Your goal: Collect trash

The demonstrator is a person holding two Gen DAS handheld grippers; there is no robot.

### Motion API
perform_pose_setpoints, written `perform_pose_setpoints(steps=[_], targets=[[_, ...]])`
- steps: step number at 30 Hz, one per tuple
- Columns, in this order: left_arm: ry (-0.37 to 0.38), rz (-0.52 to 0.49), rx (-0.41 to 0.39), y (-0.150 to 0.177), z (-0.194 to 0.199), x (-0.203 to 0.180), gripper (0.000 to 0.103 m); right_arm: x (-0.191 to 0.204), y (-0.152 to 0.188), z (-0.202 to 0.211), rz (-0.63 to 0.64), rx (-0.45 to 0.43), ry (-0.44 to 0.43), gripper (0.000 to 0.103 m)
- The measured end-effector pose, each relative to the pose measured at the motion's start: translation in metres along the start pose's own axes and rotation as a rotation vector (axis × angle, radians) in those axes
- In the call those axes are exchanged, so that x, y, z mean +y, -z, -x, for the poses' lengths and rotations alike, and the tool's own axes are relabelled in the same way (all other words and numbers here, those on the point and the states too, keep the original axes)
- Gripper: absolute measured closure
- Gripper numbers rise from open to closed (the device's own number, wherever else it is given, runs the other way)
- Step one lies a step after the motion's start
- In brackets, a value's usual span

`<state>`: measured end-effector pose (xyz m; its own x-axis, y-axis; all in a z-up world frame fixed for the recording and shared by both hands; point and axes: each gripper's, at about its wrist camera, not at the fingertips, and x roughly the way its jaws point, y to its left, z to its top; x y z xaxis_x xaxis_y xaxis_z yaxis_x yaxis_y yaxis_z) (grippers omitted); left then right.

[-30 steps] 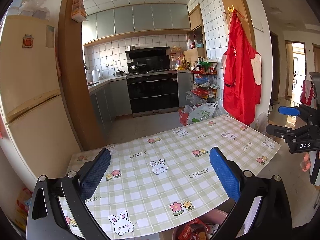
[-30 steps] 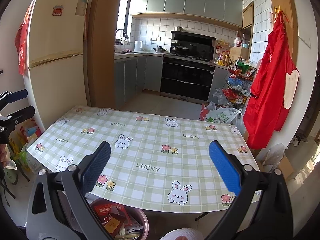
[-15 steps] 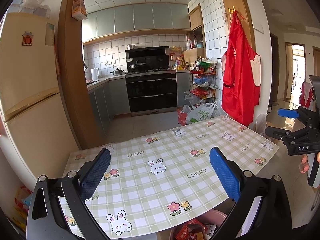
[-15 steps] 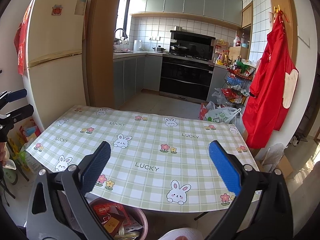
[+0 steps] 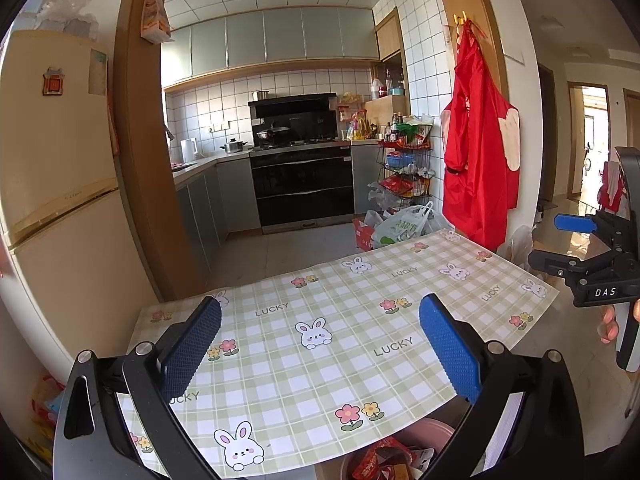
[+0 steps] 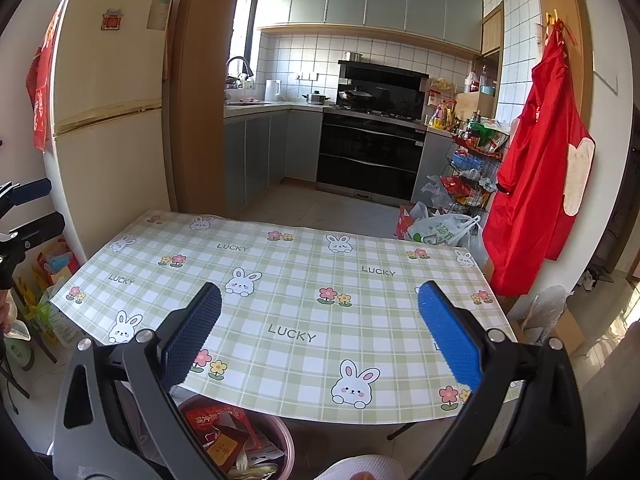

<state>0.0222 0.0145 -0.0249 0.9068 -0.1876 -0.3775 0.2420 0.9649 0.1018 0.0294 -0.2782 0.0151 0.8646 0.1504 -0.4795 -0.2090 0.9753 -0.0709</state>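
Kitchen; bare checked counter (image 6: 296,292). Trash bin (image 6: 280,436) below near edge, nearer right gripper (image 6: 320,320); left gripper (image 5: 320,336) alongside, both agape, empty.

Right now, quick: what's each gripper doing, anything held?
Left gripper: open, holding nothing, above the table.
Right gripper: open, holding nothing, above the same table.

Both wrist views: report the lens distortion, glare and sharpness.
Left wrist view: strong fisheye bend, the fridge bows; dark vignette corners; the far doorway is blown out; the tablecloth stays sharp. Right wrist view: same bend; the window by the faucet glares; the trash bin lies in shade.
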Motion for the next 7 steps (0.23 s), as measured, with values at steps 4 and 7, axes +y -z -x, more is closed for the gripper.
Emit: perform_pose_setpoints(steps=[4, 7], targets=[[-0.007, 0.001, 0.002, 0.0009, 0.0003, -0.0002, 0.006, 0.0002, 0.0006, 0.0001, -0.001, 0.002, 0.001, 0.006], [-0.009, 0.012, 0.004, 0.0013, -0.0005, 0.0023, 0.006, 0.0013, 0.0005, 0.0002, 0.000, 0.003, 0.001, 0.006]])
